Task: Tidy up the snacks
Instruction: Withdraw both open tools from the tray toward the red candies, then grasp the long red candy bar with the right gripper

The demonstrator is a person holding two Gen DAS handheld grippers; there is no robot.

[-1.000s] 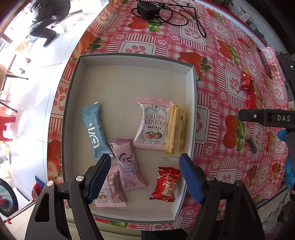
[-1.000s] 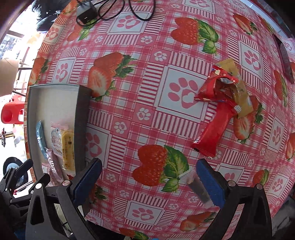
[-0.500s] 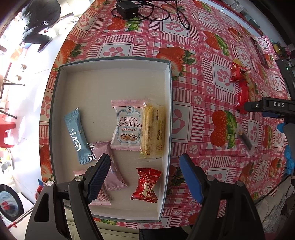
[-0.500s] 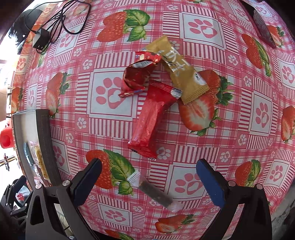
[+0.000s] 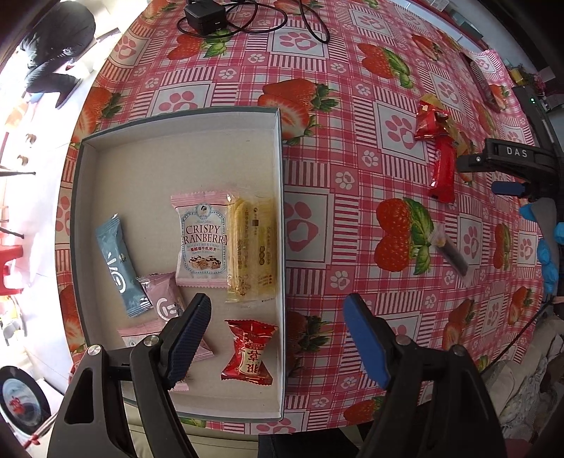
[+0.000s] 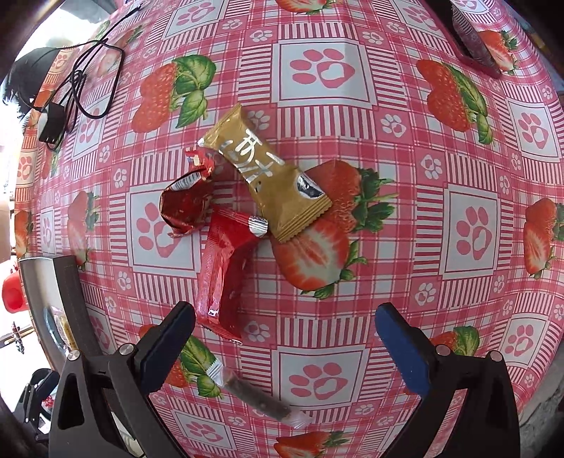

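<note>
A grey box (image 5: 280, 148) holds several snack packs: a Crispy Cranberry pack (image 5: 202, 239), a yellow pack (image 5: 252, 253), a blue bar (image 5: 118, 267), pink packs (image 5: 167, 303) and a red candy (image 5: 248, 354). My left gripper (image 5: 278, 336) is open and empty above the box's near right corner. On the tablecloth lie a gold pack (image 6: 264, 169), a long red pack (image 6: 220, 274), a crumpled red wrapper (image 6: 185, 206) and a thin dark stick (image 6: 257, 398). My right gripper (image 6: 285, 347) is open and empty just in front of the long red pack.
A black charger with cables (image 5: 206, 16) lies at the far side of the table; it also shows in the right wrist view (image 6: 53, 119). A dark flat object (image 6: 472, 38) lies at the far right. The box's edge (image 6: 70, 289) shows at the left.
My right gripper has moved right and forward over the loose snacks, which now sit centred in its view. My left gripper has drifted right toward the box's right wall.
</note>
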